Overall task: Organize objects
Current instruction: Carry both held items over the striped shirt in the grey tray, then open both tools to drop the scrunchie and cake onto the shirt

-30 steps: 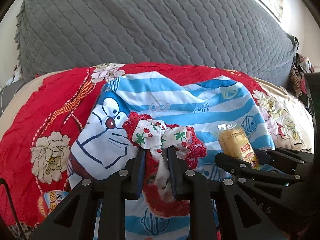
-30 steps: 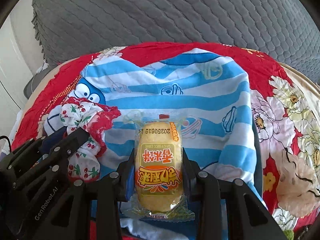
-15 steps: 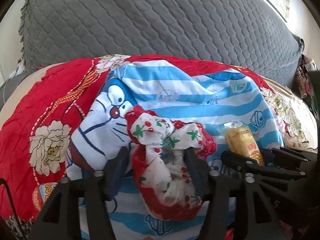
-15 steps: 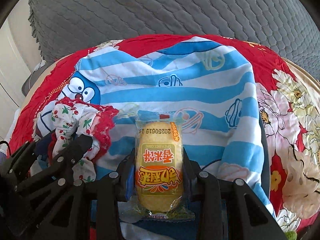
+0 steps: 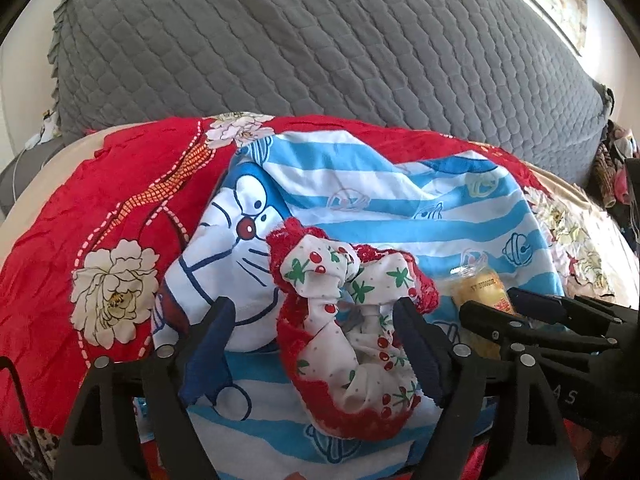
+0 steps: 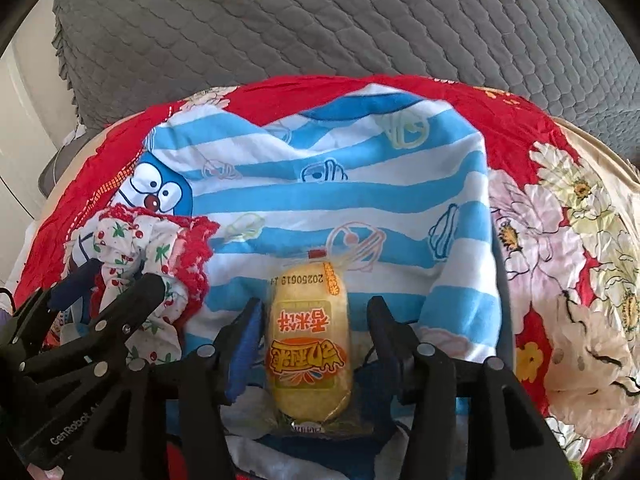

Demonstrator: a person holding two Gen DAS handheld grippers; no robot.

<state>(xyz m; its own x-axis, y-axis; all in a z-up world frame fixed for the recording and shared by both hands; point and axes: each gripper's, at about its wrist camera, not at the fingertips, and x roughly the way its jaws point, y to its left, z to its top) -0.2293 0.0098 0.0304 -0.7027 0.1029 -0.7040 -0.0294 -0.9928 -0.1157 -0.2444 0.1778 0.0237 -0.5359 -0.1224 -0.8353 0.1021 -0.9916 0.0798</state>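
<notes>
1. Two grippers are spread wide over the blue-and-white striped cartoon shirt (image 6: 328,200), its far edge unoccupied.
2. Left gripper (image 5: 316,312) straddles the crumpled cherry-print red-trimmed cloth (image 5: 352,336).
3. Right gripper (image 6: 314,312) flanks, ungripped, the yellow plastic-wrapped snack cake (image 6: 308,340).

The snack pack (image 6: 310,344) is glossy clear plastic film; the cherry-print scrunchie (image 5: 352,320) is soft cloth with rough red lace edging. Under both lies a smooth matt striped cotton sheet (image 6: 340,200), and at the far side a quilted matt grey cover (image 5: 320,48)
</notes>
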